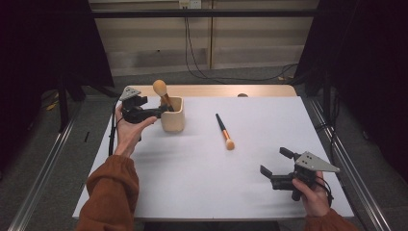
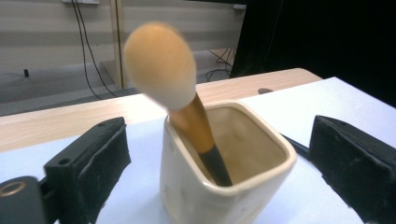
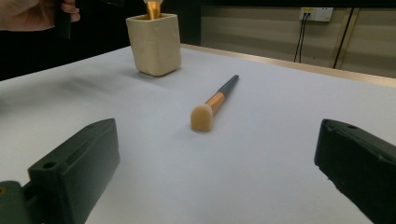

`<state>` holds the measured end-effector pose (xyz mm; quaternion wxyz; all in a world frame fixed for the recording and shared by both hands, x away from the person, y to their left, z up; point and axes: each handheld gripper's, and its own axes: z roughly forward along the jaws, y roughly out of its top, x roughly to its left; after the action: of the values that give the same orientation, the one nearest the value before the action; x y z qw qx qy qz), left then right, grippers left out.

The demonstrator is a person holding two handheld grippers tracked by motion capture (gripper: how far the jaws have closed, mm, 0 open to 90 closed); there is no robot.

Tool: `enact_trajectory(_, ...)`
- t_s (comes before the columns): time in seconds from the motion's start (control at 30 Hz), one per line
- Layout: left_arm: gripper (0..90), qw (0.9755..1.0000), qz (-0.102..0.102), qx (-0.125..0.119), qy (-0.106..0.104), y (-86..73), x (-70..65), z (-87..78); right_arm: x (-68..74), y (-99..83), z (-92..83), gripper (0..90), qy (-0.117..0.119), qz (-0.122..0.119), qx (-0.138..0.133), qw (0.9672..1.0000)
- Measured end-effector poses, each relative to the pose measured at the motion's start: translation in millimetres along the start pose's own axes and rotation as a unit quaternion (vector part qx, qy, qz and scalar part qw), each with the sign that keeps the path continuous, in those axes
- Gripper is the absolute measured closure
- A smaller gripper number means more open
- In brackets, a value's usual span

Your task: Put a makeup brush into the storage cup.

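Round brush [image 1: 160, 89] standing tilted in cream cup [image 1: 173, 115], left side of counter [image 1: 202, 183].
Left gripper [image 1: 161, 110] at cup, jaws wide, gripping nothing. Right gripper [image 1: 274, 162] wide open, empty; flat brush [image 1: 224, 131] lying mid-counter.

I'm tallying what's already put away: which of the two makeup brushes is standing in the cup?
The round-headed brush, handle down in the cream cup. The flat-headed brush lies loose on the white tabletop.

A white table [image 1: 202, 183] (wooden far edge), cables [image 1: 192, 57] along the wall behind.
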<state>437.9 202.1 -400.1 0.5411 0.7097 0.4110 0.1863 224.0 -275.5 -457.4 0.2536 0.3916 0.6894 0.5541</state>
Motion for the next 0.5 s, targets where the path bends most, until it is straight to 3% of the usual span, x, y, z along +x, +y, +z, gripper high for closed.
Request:
enact_trajectory(0.23,1.8,0.9999,-0.003,-0.009,-0.006,-4.9,-1.2,-11.5,-0.7,0.4,-0.8,0.0,-0.003,-0.001,-0.002,1.0000)
enact_trajectory(0.5,2.9,0.9998,0.017,-0.008,-0.001,-14.3,-7.5,-22.0,-1.3,1.1,-0.3,0.0,-0.004,-0.003,-0.003,1.0000)
